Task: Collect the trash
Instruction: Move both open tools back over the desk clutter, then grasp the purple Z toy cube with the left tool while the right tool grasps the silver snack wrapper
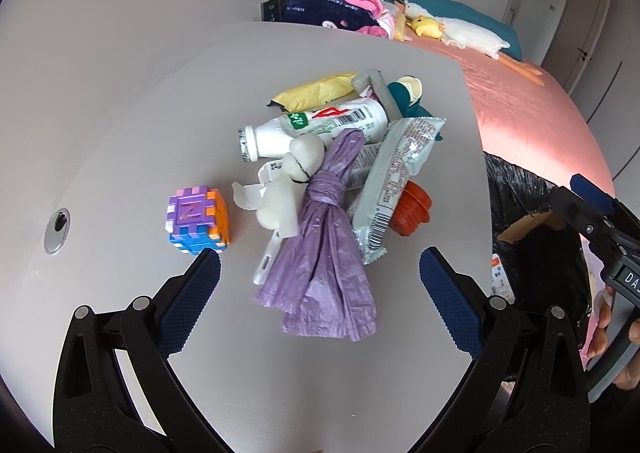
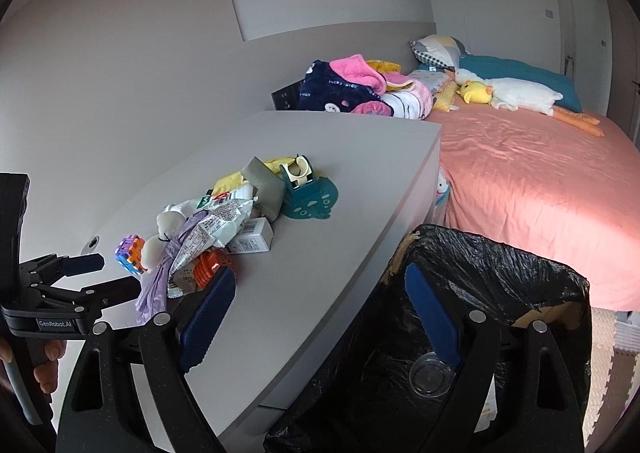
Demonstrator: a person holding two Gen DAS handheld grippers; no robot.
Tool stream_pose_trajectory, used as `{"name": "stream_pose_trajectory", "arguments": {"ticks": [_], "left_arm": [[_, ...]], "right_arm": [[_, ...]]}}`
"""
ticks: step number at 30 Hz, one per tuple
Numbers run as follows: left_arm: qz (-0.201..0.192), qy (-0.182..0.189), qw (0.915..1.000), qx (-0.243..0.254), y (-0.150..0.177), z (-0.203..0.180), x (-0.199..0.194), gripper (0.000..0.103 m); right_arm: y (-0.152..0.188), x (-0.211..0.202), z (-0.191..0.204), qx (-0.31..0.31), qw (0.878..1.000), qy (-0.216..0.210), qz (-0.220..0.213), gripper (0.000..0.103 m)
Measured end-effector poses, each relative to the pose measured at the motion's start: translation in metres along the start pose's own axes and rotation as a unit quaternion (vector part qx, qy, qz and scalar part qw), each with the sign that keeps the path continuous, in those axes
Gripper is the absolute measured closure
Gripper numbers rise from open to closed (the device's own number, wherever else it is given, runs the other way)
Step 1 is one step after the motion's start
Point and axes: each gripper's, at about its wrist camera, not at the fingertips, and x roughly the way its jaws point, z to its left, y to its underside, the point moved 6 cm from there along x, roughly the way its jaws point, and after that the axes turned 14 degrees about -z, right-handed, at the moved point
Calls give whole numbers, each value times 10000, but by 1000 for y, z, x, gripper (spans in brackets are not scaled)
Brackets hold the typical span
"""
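The left gripper (image 1: pixel 320 269), jaws apart and empty, hovers over the purple bag (image 1: pixel 324 237) on the desk (image 1: pixel 120 133); it looks light and limp (grab the knot).

- knotted bag (image 1: pixel 325 241): lilac
- bottle (image 1: pixel 316 129): white, green-and-red label
- toy cube (image 1: pixel 198 219): purple, orange, blue
- ribbed cap (image 1: pixel 412 209): orange-red
- bin liner (image 2: pixel 500 265): glossy black
- bedsheet (image 2: pixel 532 181): salmon pink
- gripper pads (image 1: pixel 192 301): navy, dimpled

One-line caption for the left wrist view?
Open left gripper hovers over purple bag in a trash pile on the grey table.
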Motion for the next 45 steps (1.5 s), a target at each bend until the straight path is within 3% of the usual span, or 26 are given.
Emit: {"name": "stream_pose_trajectory", "arguments": {"ticks": [14, 18, 28, 34, 36, 38, 40, 45], "left_arm": [[-30, -549, 9978, -373, -1, 61, 11, 7], [7, -671, 9968, -439, -2, 77, 17, 18], [225, -735, 9955, -557, 3, 95, 44, 21], [331, -717, 9952, -574, 8, 99, 59, 33], [333, -713, 9951, -593, 10, 100, 62, 34], [329, -713, 9950, -625, 12, 100, 63, 34], [314, -710, 9949, -651, 13, 101, 64, 35], [261, -638, 9956, -636, 14, 99, 63, 60]], "right_arm": [[3, 40, 44, 101, 9983, -545, 186, 16], [4, 52, 55, 143, 9973, -673, 270, 16], [6, 88, 71, 371, 9954, -788, 400, 16], [9, 104, 72, 647, 9931, -862, 458, 16], [10, 106, 73, 711, 9920, -930, 468, 27], [12, 108, 75, 727, 9907, -1025, 516, 46], [12, 108, 78, 676, 9909, -1034, 530, 52], [10, 103, 80, 645, 9906, -1137, 410, 64]]}}
